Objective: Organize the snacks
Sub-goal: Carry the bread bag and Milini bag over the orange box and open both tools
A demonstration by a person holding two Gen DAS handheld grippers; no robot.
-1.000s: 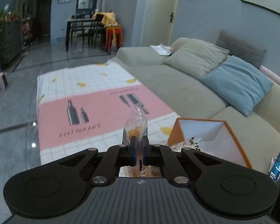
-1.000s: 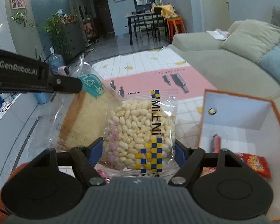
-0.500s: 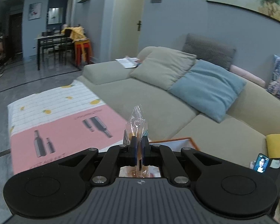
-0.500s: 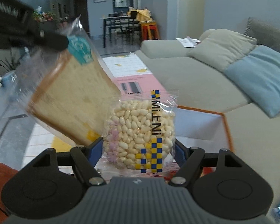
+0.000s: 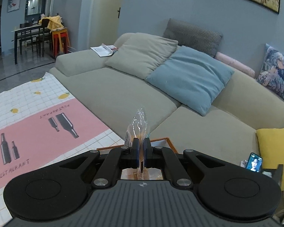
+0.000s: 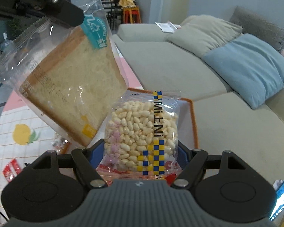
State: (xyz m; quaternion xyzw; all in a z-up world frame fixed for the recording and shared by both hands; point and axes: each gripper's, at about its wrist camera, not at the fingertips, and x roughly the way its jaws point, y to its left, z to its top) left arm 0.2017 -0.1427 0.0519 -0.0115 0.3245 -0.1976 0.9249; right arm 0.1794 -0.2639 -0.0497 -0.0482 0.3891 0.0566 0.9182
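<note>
Pinching the clear wrapper of a bread slice packet (image 5: 139, 124), the left gripper (image 5: 141, 152) sat low centre in its own view, blue pads clamped tight on the crinkled seal that stuck up between them. Showed also in the right wrist view, upper left of the frame, as a black finger (image 6: 66, 16) gripping the packet's top edge, with the bread slice packet (image 6: 72, 87) hanging tilted below it, teal label near the finger. Held, lower centre of that same view, a puffed rice bag (image 6: 142, 132) with a yellow and blue checked strip, upright between the blue pads of the right gripper (image 6: 141, 151), which pressed on its two sides with the jaws standing wide. Overlapped the bag's upper left corner with the bread packet's lower edge; touching or not, could not be told. Lay behind and beneath both snacks an orange-rimmed box (image 6: 193, 117), its edge also peeking out just past the left gripper (image 5: 166, 139). Spread across the left of both frames a pink and white checked cloth (image 5: 37, 130); filled the right a beige sofa (image 5: 113, 90) with a blue cushion (image 5: 189, 79).
</note>
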